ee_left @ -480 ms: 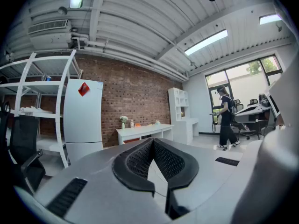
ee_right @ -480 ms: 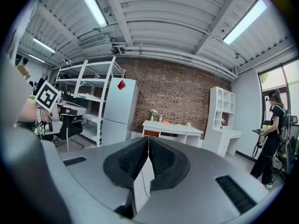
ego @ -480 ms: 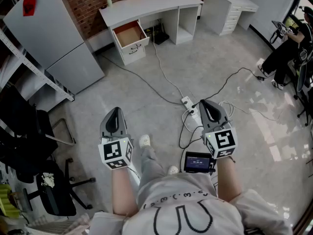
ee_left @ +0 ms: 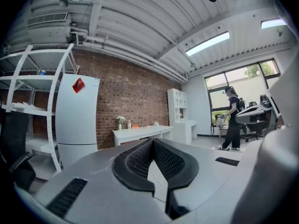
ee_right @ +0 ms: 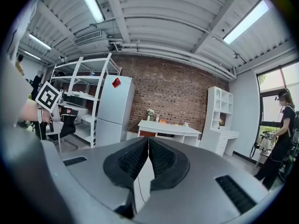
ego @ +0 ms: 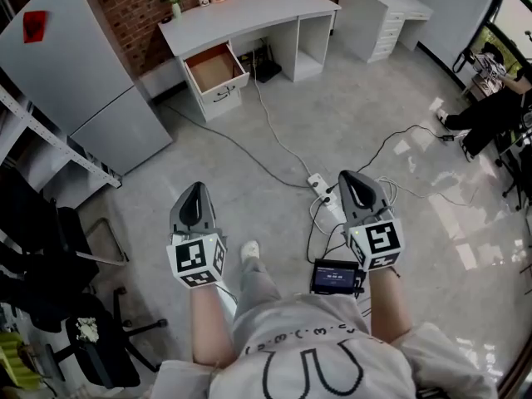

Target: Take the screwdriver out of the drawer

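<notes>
- Left gripper [ego: 194, 191] is held low over the floor, near the person's left; its fingers are pressed together with nothing between them.
- Right gripper [ego: 352, 179] is level with it on the right, its fingers also closed and empty.
- Drawer [ego: 214, 67] stands pulled open at the left end of the white desk [ego: 249, 11], far ahead by the brick wall and well apart from both grippers.
- Screwdriver: the drawer's inside is too small to show it.
- Power strip [ego: 318, 181] lies on the floor just beyond the right gripper.
</notes>
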Demonstrator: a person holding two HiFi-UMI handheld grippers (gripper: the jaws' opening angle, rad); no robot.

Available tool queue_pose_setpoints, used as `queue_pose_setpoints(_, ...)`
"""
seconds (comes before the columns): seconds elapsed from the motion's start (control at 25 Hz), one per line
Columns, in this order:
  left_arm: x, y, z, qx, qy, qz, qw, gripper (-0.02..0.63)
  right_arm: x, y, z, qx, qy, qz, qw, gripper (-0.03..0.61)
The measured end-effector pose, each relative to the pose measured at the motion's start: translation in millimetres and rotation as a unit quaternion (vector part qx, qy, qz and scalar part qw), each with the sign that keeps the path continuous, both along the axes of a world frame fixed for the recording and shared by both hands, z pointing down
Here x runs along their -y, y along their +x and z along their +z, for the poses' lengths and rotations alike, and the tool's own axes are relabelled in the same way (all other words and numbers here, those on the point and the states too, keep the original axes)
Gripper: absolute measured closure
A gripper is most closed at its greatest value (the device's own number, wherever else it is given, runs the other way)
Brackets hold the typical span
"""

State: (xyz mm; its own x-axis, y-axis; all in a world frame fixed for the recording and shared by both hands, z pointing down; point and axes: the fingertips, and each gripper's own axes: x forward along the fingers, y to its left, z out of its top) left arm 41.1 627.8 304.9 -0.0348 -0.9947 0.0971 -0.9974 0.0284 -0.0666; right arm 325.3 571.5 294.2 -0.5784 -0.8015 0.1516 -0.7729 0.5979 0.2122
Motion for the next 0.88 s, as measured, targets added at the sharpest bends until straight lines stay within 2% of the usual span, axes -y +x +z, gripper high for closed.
queue_pose_setpoints(0.2,45.2,-29.5,4.7,-0.003,-0.008,0.012,0.9999,0.601,41.6,-28.5,-0.1,-0.007,-0.001,0.011,1.000,0.558)
queue_pose_setpoints(0.64,146.1,-113.9,1.1,-0.009,-0.021,0.038,0.9990,0.601,127.2,-131.0,-11.3,-0.007,-0.012,0.007,1.000,0.558)
queue_pose_setpoints(0.88,192.5,-152.6,2.3,-0.008,-0.025,0.058,0.9980,0.601,163.9,-165.7,-10.1,0.001,-0.017,0.030,0.999,0.558)
